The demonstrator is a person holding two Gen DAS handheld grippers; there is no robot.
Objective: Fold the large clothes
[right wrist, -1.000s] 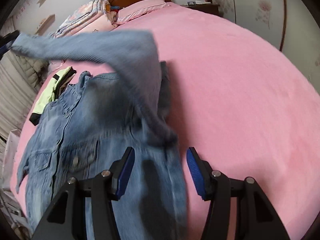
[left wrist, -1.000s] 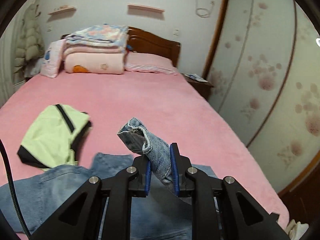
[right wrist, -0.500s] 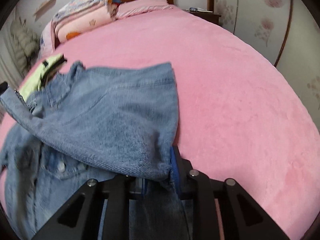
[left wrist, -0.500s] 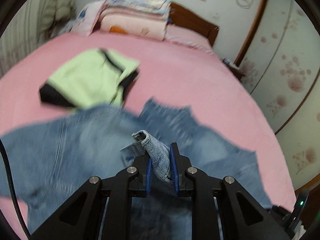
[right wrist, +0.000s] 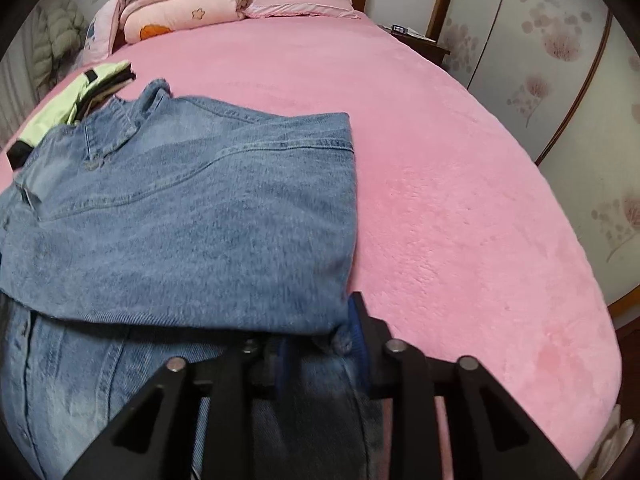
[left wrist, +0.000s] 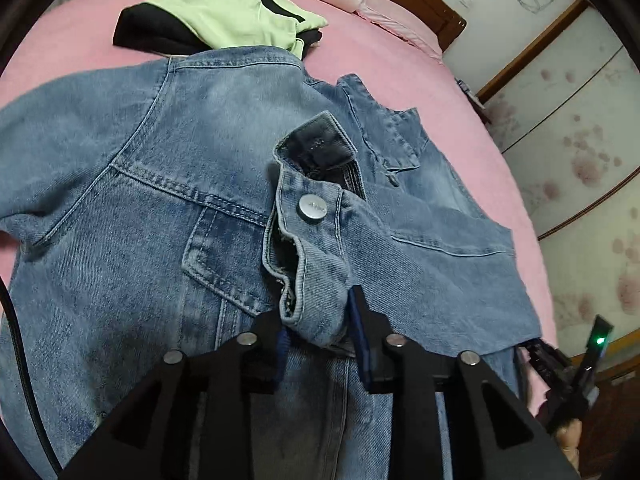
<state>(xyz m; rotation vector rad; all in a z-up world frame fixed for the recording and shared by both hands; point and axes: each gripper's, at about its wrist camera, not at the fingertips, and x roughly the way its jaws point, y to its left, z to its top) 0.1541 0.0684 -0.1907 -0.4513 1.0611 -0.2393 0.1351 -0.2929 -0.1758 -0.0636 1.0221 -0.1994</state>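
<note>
One denim jacket (left wrist: 168,208) spread on pink bed (right wrist: 460,200), beside one folded green garment (left wrist: 224,12); left gripper (left wrist: 318,340) clamped on cuff (left wrist: 316,264), right gripper (right wrist: 320,344) pinching folded sleeve (right wrist: 200,220)

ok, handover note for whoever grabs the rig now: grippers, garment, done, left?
Left hand-held gripper: shut on the sleeve cuff, over the jacket chest.
Right hand-held gripper: shut on the folded sleeve's edge.
Denim jacket lies on the pink bed; a folded green garment sits beyond its collar.
Done: one sleeve folded across the body.
Left: release, fold the other sleeve, fold the body.
</note>
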